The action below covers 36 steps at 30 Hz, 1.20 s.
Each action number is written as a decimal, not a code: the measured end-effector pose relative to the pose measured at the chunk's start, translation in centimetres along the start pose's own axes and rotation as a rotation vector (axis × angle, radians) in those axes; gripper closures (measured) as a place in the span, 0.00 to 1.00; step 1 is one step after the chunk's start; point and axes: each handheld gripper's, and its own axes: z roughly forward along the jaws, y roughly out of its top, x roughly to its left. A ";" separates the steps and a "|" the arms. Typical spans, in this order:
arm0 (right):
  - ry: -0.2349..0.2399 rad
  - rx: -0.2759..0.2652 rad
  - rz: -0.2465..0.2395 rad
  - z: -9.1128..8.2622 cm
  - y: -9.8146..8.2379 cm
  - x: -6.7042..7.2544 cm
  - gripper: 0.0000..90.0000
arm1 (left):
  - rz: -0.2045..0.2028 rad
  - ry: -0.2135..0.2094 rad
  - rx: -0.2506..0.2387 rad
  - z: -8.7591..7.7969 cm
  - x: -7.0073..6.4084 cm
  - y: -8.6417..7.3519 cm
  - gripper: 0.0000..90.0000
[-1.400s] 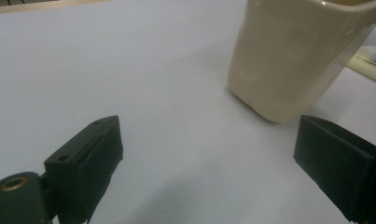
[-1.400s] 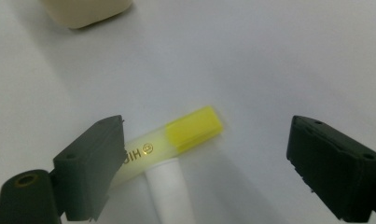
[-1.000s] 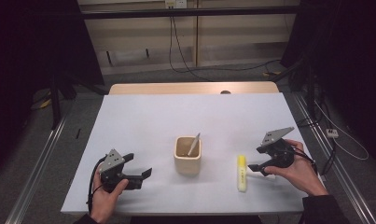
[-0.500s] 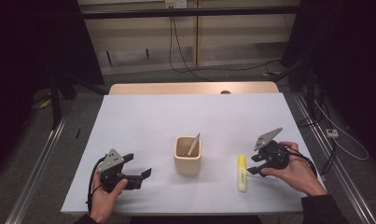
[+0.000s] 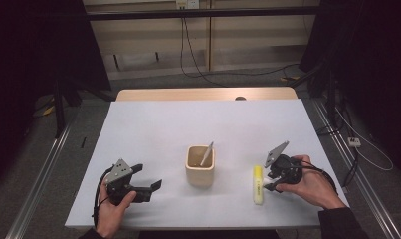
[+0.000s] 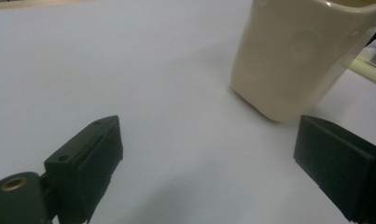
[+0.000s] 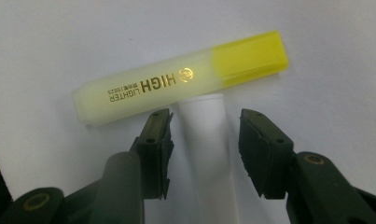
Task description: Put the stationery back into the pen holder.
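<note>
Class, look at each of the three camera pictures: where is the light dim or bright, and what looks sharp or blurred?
High view: white table brightly lit, surroundings dark. Left gripper view: cream cup soft, slightly blurred. Right gripper view: highlighter sharp, its gold print readable; the white tube between the jaws is softer.

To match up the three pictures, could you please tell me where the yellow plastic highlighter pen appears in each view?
High view: yellow plastic highlighter pen lies lower right, right of the cream square cup.
Left gripper view: a pale strip at the right edge, behind the cup.
Right gripper view: centre, just beyond the open jaws.
Shared landmark: the white table.
</note>
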 end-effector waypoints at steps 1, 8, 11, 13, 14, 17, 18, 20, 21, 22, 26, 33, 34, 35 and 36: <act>0.002 0.013 -0.006 0.1 0.0 0.0 0.63 | 0.000 0.000 0.000 0.0 0.0 0.0 0.09; -0.001 0.048 -0.028 0.7 0.2 0.1 0.68 | 0.003 0.001 -0.001 0.0 0.0 0.0 0.09; -0.004 0.050 -0.039 0.8 0.2 0.1 0.68 | 0.002 0.001 0.000 0.0 0.0 0.0 0.09; -0.005 0.045 -0.047 0.8 0.2 0.1 0.68 | 0.001 0.002 0.002 0.0 0.0 0.0 0.09; -0.003 0.045 -0.047 0.8 0.1 0.1 0.69 | 0.000 0.002 0.002 0.0 0.0 0.0 0.09; 0.015 0.049 -0.040 0.8 0.2 0.1 0.73 | -0.001 0.002 0.003 0.0 0.0 0.0 0.09; 0.013 0.047 -0.046 0.8 0.2 0.0 0.73 | -0.001 0.002 0.003 0.0 0.0 0.0 0.09; 0.020 0.054 -0.024 0.8 0.2 0.0 0.73 | -0.001 0.004 0.007 0.0 0.0 0.0 0.09; 0.019 0.054 -0.015 0.8 0.2 0.1 0.73 | 0.000 0.005 0.012 0.1 0.0 -0.1 0.09; 0.019 0.052 -0.020 0.8 0.2 0.1 0.74 | -0.003 0.005 0.014 0.1 0.0 -0.1 0.09; 0.017 0.052 -0.029 0.8 0.1 0.1 0.75 | -0.007 0.006 0.014 0.1 0.1 -0.1 0.09; 0.027 0.049 -0.032 0.6 -0.2 -0.2 0.75 | -0.007 0.006 0.019 0.1 0.1 -0.1 0.09; 0.025 0.048 -0.023 0.6 -0.3 -0.2 0.75 | -0.007 0.006 0.019 0.1 0.1 -0.1 0.09; 0.029 0.054 -0.013 0.5 -0.3 -0.2 0.75 | -0.008 0.006 0.019 0.1 0.0 -0.1 0.09; 0.031 0.046 -0.026 0.4 -0.5 -0.3 0.75 | -0.008 0.006 0.018 0.1 0.0 -0.1 0.09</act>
